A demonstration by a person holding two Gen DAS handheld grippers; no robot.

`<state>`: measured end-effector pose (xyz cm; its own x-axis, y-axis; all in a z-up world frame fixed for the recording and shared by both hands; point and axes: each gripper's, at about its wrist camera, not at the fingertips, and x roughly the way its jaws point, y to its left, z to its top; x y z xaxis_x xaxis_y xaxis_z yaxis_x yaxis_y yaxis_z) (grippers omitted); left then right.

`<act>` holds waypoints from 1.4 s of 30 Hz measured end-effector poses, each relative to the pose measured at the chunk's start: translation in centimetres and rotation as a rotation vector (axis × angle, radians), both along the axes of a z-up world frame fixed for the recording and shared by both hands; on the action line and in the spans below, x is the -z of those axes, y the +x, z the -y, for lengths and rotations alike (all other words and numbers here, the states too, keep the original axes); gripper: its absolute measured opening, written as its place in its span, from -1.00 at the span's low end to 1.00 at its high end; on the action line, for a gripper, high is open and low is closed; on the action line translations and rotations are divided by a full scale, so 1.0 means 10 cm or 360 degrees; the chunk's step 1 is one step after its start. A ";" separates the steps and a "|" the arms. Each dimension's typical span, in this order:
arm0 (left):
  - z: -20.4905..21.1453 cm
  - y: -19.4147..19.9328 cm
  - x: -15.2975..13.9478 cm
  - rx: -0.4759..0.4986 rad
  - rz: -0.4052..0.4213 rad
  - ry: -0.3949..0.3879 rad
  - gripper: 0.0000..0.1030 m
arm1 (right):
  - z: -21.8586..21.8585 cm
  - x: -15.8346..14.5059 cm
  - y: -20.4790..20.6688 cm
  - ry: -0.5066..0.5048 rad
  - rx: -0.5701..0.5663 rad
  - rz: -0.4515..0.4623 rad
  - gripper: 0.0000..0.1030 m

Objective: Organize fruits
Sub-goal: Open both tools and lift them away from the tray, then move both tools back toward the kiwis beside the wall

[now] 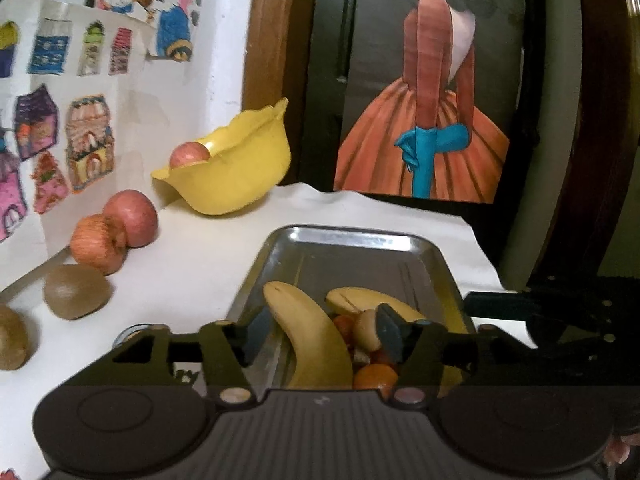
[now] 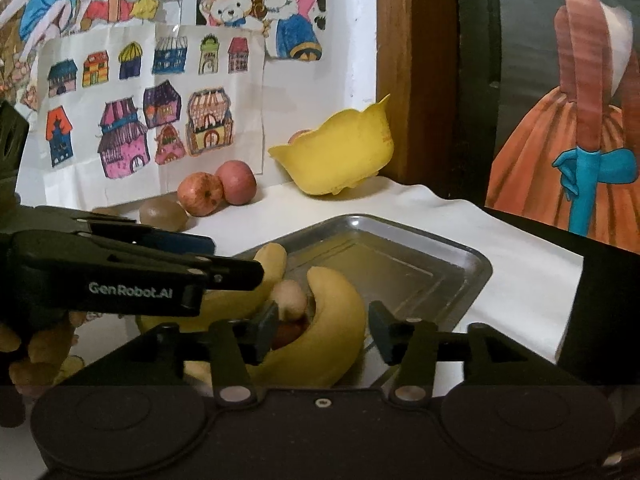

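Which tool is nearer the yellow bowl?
Neither clearly. The left tool and the right tool are both open over the bananas in the metal tray, well short of the yellow bowl.

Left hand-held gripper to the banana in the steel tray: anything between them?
Nothing visible. The left hand-held gripper is open, its fingers either side of the near curved yellow banana in the rectangular steel tray. Small round orange fruits crowd its right side under the right finger, so closing may catch them.
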<state>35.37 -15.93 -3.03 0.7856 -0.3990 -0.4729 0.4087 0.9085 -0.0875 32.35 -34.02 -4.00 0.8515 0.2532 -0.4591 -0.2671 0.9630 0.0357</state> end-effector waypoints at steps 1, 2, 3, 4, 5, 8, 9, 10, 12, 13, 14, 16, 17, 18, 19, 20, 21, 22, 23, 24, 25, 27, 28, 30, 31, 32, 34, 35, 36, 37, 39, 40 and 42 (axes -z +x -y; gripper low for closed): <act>-0.03 -0.05 -0.04 -0.0020 0.0016 -0.0012 0.58 | 0.00 -0.03 -0.05 0.0005 0.0007 0.0009 0.18; -0.07 -0.10 -0.07 -0.0042 0.0033 -0.0025 0.65 | 0.01 -0.06 -0.11 0.0011 0.0012 0.0021 0.25; -0.11 -0.16 -0.11 -0.0064 0.0048 -0.0042 0.72 | 0.01 -0.09 -0.16 0.0016 0.0014 0.0030 0.29; -0.15 -0.22 -0.15 -0.0078 0.0058 -0.0056 0.77 | 0.01 -0.13 -0.22 0.0019 0.0017 0.0042 0.38; -0.19 -0.27 -0.19 -0.0088 0.0061 -0.0064 0.80 | 0.01 -0.17 -0.29 0.0020 0.0021 0.0059 0.46; -0.30 -0.45 -0.32 -0.0134 0.0092 -0.0100 0.93 | -0.01 -0.30 -0.50 0.0026 0.0029 0.0100 0.60; -0.33 -0.52 -0.36 -0.0139 0.0105 -0.0112 0.96 | -0.02 -0.35 -0.57 0.0030 0.0031 0.0113 0.63; -0.36 -0.60 -0.41 -0.0140 0.0119 -0.0121 0.99 | -0.03 -0.39 -0.65 0.0036 0.0035 0.0127 0.70; -0.40 -0.76 -0.50 -0.0143 0.0147 -0.0127 0.99 | -0.05 -0.47 -0.83 0.0048 0.0058 0.0166 0.82; -0.42 -0.84 -0.54 -0.0140 0.0162 -0.0128 0.99 | -0.06 -0.51 -0.92 0.0054 0.0067 0.0185 0.86; -0.44 -0.93 -0.58 -0.0136 0.0176 -0.0129 0.99 | -0.07 -0.55 -1.03 0.0063 0.0075 0.0205 0.89; -0.48 -1.10 -0.65 -0.0135 0.0202 -0.0132 0.99 | -0.08 -0.62 -1.21 0.0084 0.0089 0.0235 0.96; -0.50 -1.19 -0.68 -0.0136 0.0214 -0.0134 0.99 | -0.09 -0.65 -1.31 0.0097 0.0096 0.0251 0.98; -0.52 -1.29 -0.70 -0.0135 0.0227 -0.0135 0.99 | -0.10 -0.68 -1.42 0.0110 0.0103 0.0269 0.98; -0.54 -1.38 -0.72 -0.0135 0.0239 -0.0136 0.99 | -0.11 -0.69 -1.49 0.0119 0.0110 0.0279 0.98; -0.56 -1.46 -0.74 -0.0136 0.0250 -0.0135 0.99 | -0.12 -0.71 -1.60 0.0131 0.0119 0.0295 0.98; -0.58 -1.54 -0.75 -0.0139 0.0259 -0.0133 0.99 | -0.14 -0.73 -1.69 0.0139 0.0130 0.0309 0.98; -0.60 -1.62 -0.76 -0.0144 0.0263 -0.0130 0.99 | -0.15 -0.73 -1.77 0.0145 0.0144 0.0319 0.98; -0.62 -1.70 -0.76 -0.0150 0.0263 -0.0126 0.99 | -0.17 -0.74 -1.85 0.0144 0.0160 0.0326 0.98; -0.65 -1.79 -0.77 -0.0156 0.0258 -0.0125 0.99 | -0.20 -0.75 -1.94 0.0134 0.0177 0.0336 0.99; -0.67 -1.86 -0.76 -0.0160 0.0250 -0.0128 0.99 | -0.22 -0.75 -2.02 0.0123 0.0193 0.0350 0.99; -0.73 -1.99 -0.75 -0.0175 0.0229 -0.0139 0.99 | -0.26 -0.77 -2.19 0.0103 0.0225 0.0381 0.99; -0.76 -2.07 -0.74 -0.0185 0.0220 -0.0144 0.99 | -0.28 -0.77 -2.27 0.0097 0.0236 0.0389 0.99; -0.84 -2.22 -0.73 -0.0217 0.0206 -0.0143 0.99 | -0.31 -0.77 -2.43 0.0100 0.0255 0.0397 0.99; -0.87 -2.30 -0.72 -0.0238 0.0203 -0.0134 0.99 | -0.33 -0.76 -2.51 0.0108 0.0261 0.0401 0.99; -0.91 -2.39 -0.72 -0.0263 0.0202 -0.0119 0.99 | -0.34 -0.76 -2.60 0.0119 0.0271 0.0407 0.99; -1.03 -2.58 -0.72 -0.0310 0.0215 -0.0101 0.99 | -0.38 -0.75 -2.78 0.0140 0.0295 0.0416 0.99; -1.10 -2.69 -0.73 -0.0330 0.0223 -0.0093 0.99 | -0.41 -0.74 -2.86 0.0146 0.0305 0.0419 0.99; -1.16 -2.79 -0.74 -0.0346 0.0229 -0.0084 0.99 | -0.45 -0.74 -2.94 0.0151 0.0315 0.0425 0.99; -1.22 -2.88 -0.75 -0.0363 0.0237 -0.0076 0.99 | -0.49 -0.74 -3.02 0.0155 0.0323 0.0433 0.99; -1.37 -3.09 -0.78 -0.0404 0.0254 -0.0069 0.99 | -0.59 -0.74 -3.17 0.0159 0.0332 0.0451 0.99; -1.44 -3.19 -0.79 -0.0423 0.0257 -0.0062 0.99 | -0.65 -0.74 -3.25 0.0157 0.0333 0.0460 0.99; -1.54 -3.37 -0.82 -0.0451 0.0278 -0.0055 0.99 | -0.76 -0.74 -3.39 0.0154 0.0327 0.0481 0.99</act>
<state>1.68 -0.49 5.12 0.9355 -0.1663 -0.3116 0.1515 0.9859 -0.0711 -1.53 -26.47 3.35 0.9825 0.0926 -0.1616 -0.0808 0.9936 0.0784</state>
